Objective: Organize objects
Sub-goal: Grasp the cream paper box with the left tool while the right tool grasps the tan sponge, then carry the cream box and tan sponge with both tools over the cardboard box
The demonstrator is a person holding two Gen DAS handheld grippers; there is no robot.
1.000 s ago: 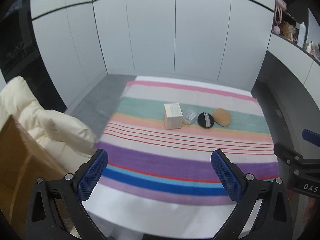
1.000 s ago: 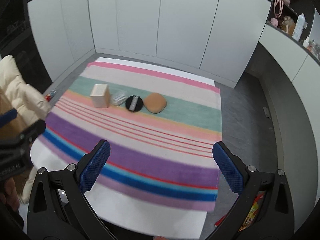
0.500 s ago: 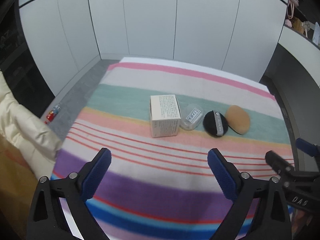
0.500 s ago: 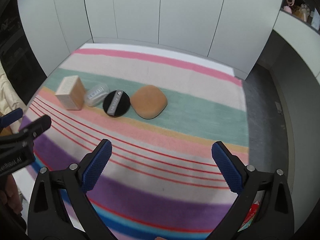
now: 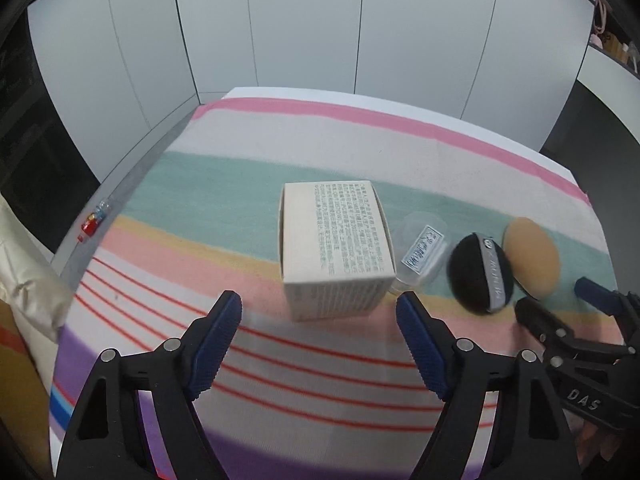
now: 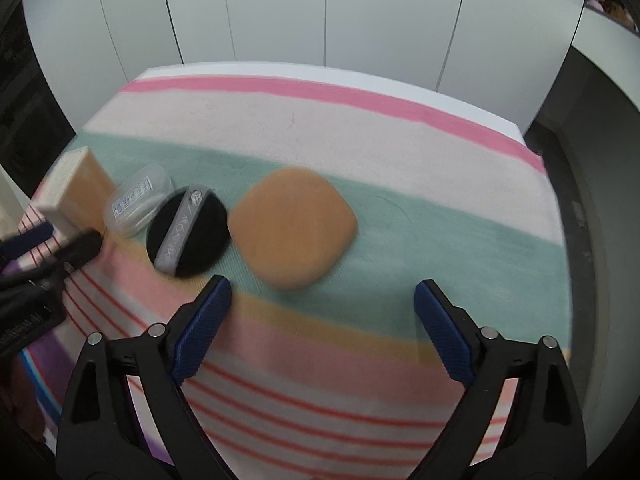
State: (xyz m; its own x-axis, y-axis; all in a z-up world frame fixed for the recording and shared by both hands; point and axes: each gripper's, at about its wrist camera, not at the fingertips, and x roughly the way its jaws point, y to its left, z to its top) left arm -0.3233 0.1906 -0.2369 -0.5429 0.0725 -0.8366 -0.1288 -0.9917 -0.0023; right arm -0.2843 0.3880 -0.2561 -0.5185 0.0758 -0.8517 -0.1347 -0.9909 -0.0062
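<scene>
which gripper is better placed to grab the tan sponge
Right. The right gripper has the tan sponge just ahead of its open jaws; the left gripper faces the box.

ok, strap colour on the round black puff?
Grey strap with lettering; right wrist view shows it best.

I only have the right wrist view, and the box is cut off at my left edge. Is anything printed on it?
Observer: Yes. In the left wrist view the box has small print all over its top.
Operator: Is the left gripper on it?
Observer: No. The left gripper has just been closing its jaws, but the pads are clear of the box, which lies just ahead of them.
Operator: Anything off the cloth on that side?
Observer: A red item lies on the floor, left of the cloth.
</scene>
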